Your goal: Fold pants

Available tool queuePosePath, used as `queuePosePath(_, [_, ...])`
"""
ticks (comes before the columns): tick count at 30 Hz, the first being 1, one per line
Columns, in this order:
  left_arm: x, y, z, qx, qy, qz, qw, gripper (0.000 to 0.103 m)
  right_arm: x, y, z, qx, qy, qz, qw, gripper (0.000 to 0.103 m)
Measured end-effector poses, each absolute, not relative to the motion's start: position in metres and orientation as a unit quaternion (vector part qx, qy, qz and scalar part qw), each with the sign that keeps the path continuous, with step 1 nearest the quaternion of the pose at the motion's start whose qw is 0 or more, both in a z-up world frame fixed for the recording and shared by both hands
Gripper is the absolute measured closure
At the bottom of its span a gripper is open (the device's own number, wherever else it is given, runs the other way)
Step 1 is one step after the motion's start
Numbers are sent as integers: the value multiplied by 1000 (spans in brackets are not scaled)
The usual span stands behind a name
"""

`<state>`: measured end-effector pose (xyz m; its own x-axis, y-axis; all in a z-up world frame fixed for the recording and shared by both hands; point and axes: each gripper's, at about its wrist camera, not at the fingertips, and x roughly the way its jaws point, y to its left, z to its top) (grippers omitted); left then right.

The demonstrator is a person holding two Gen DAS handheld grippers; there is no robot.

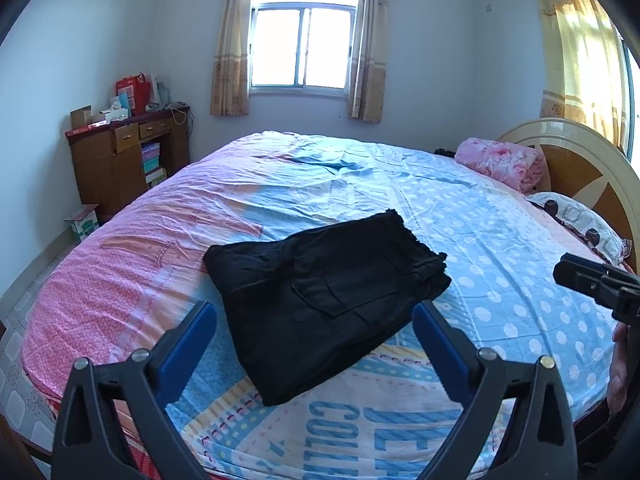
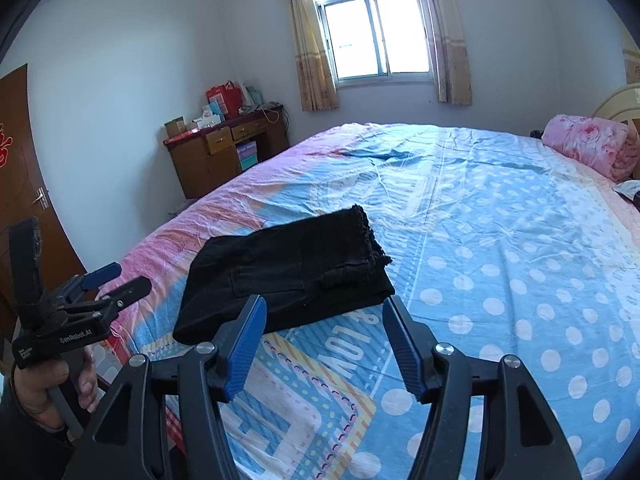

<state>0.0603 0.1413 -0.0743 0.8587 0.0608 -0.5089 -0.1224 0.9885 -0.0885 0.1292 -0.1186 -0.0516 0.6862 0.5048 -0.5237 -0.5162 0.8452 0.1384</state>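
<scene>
Black pants [image 1: 320, 296] lie folded into a compact stack on the bed's patterned sheet [image 1: 500, 248], a back pocket facing up; they also show in the right wrist view [image 2: 288, 276]. My left gripper [image 1: 316, 316] is open and empty, held above the near edge of the stack. My right gripper [image 2: 324, 312] is open and empty, just short of the stack's near right corner. The left gripper shows in the right wrist view [image 2: 116, 278] at the far left, off the bed's edge. The right gripper's tip shows at the right of the left wrist view [image 1: 576, 272].
A rolled pink blanket [image 1: 500, 162] and a pillow [image 1: 576, 220] lie by the headboard [image 1: 580, 152] at the right. A wooden desk [image 1: 124, 160] with boxes stands by the far left wall. A door [image 2: 24, 184] is at the left.
</scene>
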Motion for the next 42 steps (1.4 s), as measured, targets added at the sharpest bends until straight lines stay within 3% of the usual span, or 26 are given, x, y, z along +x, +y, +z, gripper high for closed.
queuePosePath(42, [62,149,-80,-61,286,78,953,0,125,-109,-47,-17,273,287,918,34])
